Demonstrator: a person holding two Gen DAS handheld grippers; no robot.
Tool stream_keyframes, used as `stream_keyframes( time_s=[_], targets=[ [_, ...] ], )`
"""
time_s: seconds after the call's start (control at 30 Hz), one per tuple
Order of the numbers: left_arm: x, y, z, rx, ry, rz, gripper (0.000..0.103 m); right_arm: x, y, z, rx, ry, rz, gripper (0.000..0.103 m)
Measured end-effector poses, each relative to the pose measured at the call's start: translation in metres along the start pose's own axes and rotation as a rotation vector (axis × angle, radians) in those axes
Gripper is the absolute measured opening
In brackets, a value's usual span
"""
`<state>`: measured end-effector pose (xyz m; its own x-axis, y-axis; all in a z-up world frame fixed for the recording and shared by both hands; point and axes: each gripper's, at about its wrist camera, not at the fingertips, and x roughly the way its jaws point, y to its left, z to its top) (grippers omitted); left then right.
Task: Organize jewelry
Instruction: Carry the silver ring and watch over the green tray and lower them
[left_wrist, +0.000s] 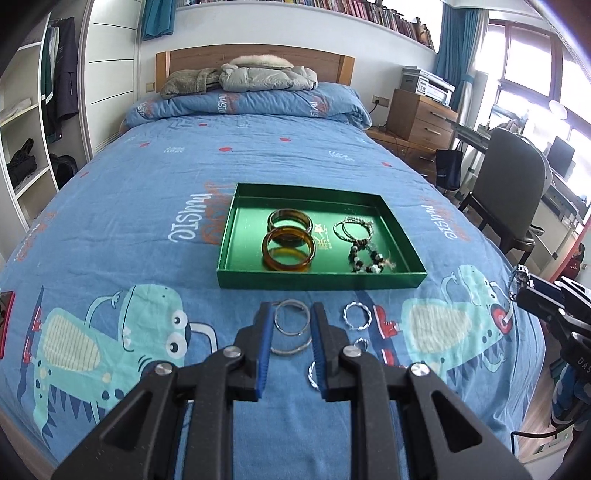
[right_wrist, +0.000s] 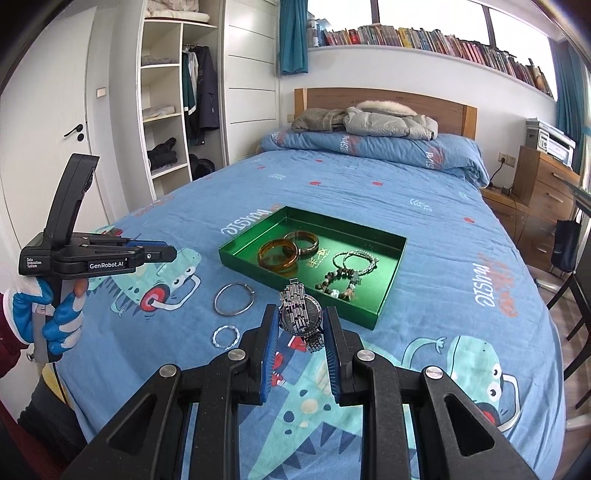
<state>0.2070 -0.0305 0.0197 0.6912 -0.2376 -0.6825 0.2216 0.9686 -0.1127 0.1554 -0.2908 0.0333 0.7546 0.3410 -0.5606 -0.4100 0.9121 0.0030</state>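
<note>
My right gripper (right_wrist: 300, 316) is shut on a silver metal-link watch (right_wrist: 301, 314), held in the air over the bedspread in front of the green tray (right_wrist: 243, 266); it also shows at the right edge of the left wrist view (left_wrist: 532, 291). My left gripper (left_wrist: 292, 314) hovers above the bed, jaws slightly apart with nothing between them. Through its gap I see a silver bangle (left_wrist: 291, 317) lying on the bedspread. The tray (left_wrist: 321, 284) holds an amber bangle (left_wrist: 288, 251), a darker bangle (left_wrist: 290, 221), silver chain bracelets (left_wrist: 354, 227) and a beaded bracelet (left_wrist: 369, 256).
A twisted silver ring (left_wrist: 357, 314) and smaller rings (left_wrist: 361, 343) lie on the blue bedspread near the front. Jackets (left_wrist: 266, 75) are piled at the headboard. A wardrobe stands on the left, a chair (left_wrist: 513, 192) and drawers on the right. A gloved hand (right_wrist: 62, 317) holds the left gripper.
</note>
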Motion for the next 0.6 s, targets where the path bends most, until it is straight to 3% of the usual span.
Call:
stream_keyframes(
  time_s=[0.27,0.6],
  targets=[
    [0.049,0.001,0.055,0.034,-0.012,-0.017,0.019,0.046,-0.017,0.042,-0.006,-0.005,-0.021,0.024],
    [0.155,0.025,0.105,0.051,0.058,0.038,0.019,0.159,-0.04,0.078,0.03,0.044,-0.009,0.024]
  ],
)
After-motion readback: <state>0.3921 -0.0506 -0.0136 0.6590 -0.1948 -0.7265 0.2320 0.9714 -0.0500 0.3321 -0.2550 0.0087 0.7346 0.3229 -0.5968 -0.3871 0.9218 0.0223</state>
